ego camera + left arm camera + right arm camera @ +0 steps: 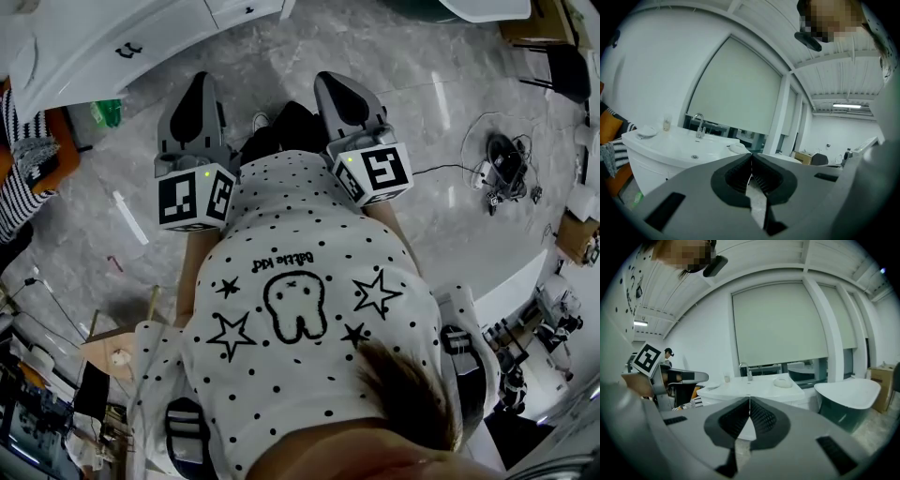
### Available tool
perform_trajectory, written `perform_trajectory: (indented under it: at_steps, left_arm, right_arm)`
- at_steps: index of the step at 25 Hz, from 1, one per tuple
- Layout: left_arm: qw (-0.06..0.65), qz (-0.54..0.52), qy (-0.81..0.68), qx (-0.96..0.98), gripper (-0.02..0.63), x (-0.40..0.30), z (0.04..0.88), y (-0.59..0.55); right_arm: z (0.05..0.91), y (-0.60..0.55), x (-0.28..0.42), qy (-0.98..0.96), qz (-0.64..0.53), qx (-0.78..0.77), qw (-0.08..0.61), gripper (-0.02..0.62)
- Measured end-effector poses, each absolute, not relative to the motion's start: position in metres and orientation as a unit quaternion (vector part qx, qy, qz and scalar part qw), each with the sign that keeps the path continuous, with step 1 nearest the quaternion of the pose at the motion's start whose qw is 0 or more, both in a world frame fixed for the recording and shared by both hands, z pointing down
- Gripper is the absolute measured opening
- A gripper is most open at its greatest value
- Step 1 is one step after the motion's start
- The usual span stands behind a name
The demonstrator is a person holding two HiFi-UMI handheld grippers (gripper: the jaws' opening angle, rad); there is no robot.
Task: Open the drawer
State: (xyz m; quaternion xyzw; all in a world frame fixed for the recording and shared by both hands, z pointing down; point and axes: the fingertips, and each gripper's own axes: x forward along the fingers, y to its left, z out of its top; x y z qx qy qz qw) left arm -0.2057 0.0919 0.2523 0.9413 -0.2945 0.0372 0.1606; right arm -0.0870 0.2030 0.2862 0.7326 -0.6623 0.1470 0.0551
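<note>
The left gripper [751, 159] has its jaws clenched together, holding nothing; the right gripper [749, 401] is likewise clenched and empty; the drawer [128, 50] sits closed, far left, well apart from both.

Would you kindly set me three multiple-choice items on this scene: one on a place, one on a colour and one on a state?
1. In the head view, where is the washbasin cabinet? A top left; B bottom right; C dead centre.
2. What colour is that cabinet? A black; B white; C red.
3. How do the left gripper and the right gripper stand? A both open; B both shut and empty; C left shut on a handle.
Answers: 1 A, it fills that corner of the head view. 2 B, it shows white in every view. 3 B, each gripper view shows the jaws meeting with nothing between them.
</note>
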Motion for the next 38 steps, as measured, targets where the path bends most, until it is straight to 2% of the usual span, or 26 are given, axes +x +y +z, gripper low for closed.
perform_trajectory:
  at_steps: [38]
  left_arm:
    - [0.129, 0.02, -0.421, 0.898, 0.005, -0.116, 0.239, 0.031]
  right_arm:
    - [0.292, 0.108, 0.044, -0.752, 0.14, 0.641, 0.063, 0.014]
